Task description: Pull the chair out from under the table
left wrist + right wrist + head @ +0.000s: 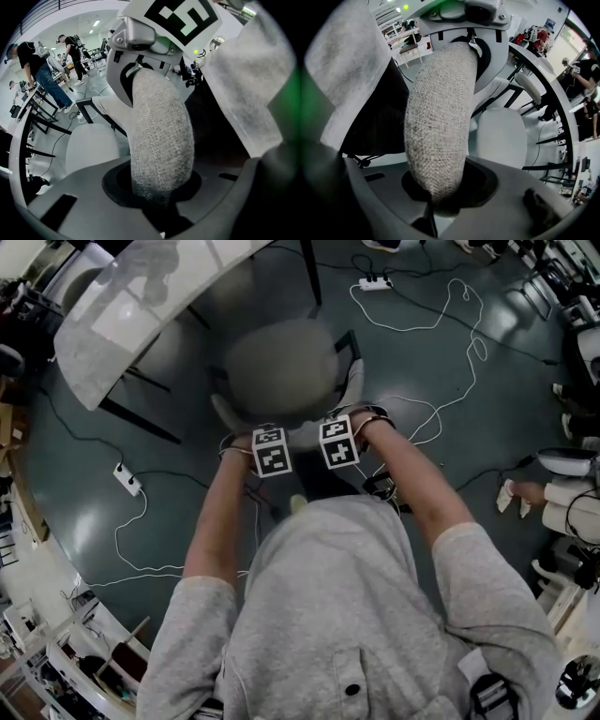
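Because the chair [281,367] now stands just beside the table [141,310], seemingly clear of its edge, I have the left hand-held gripper [159,190] and right hand-held gripper [436,192] clamped narrowly on the backrest [159,136], side by side, for a straight, even pull.

left claw [269,442] clamped (pointing down) | right claw [337,435] clamped | arms extended

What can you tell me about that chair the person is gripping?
The chair has a rounded grey seat, a dark frame and a backrest covered in grey woven fabric. It stands upright on the floor beside the table, its seat looking clear of the tabletop. The left claw and right claw each clamp the backrest's top edge.
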Demonstrator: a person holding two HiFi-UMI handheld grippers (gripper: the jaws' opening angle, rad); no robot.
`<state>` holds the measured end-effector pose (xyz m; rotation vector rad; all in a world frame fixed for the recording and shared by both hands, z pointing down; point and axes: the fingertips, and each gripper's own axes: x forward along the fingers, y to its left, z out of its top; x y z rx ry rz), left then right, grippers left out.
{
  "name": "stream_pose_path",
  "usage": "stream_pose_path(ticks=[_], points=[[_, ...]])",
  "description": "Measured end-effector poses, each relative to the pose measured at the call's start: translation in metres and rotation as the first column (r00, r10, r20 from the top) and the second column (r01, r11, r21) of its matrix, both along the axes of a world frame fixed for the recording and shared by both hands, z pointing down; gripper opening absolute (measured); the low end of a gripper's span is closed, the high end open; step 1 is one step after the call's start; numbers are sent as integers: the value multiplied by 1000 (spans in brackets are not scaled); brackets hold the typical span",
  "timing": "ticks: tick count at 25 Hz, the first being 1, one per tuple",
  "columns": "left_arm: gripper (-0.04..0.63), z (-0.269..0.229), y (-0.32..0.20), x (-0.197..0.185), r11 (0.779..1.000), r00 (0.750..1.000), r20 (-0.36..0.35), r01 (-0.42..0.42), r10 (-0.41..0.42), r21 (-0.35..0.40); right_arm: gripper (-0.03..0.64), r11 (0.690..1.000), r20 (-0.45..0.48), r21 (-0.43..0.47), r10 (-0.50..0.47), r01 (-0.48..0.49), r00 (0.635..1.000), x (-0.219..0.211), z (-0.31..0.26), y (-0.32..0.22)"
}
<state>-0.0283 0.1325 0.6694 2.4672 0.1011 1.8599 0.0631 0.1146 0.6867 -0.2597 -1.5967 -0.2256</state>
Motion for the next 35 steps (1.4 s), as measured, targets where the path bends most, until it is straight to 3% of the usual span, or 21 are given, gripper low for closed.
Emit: stream_pose_path(ticks=[10,14,21,24,26,27,31,33,35], points=[[103,3,42,4,1000,1000,8,-14,14,-10,87,1000,-1,10,24,-24,1000,4,3,42],[106,2,48,5,1000,1000,6,4,-4,23,95,998,0,60,34,-34,999,5,1,48],[163,-16,45,-3,988,990,-57,136,-132,75,147,974,108,96,193,-204,975,8,-16,46],[173,-29,45,-5,971,972,-125,214,-200,109,156,950,166,103,275,-294,947,12,-27,47],[173,-39,45,-12,944,940,-201,303,-274,132,160,931,215,118,315,-345,924,13,-36,47],[173,-45,45,-16,922,913,-246,363,-324,134,160,923,239,133,324,-361,916,13,-41,47],[168,-73,49,-38,811,777,-392,573,-492,118,154,888,361,150,360,-434,861,16,-69,52],[91,-84,55,-48,758,719,-425,643,-550,106,131,856,464,127,396,-502,793,21,-94,56],[46,-93,61,-56,710,671,-441,697,-596,102,80,814,576,102,421,-572,701,24,-125,58]])
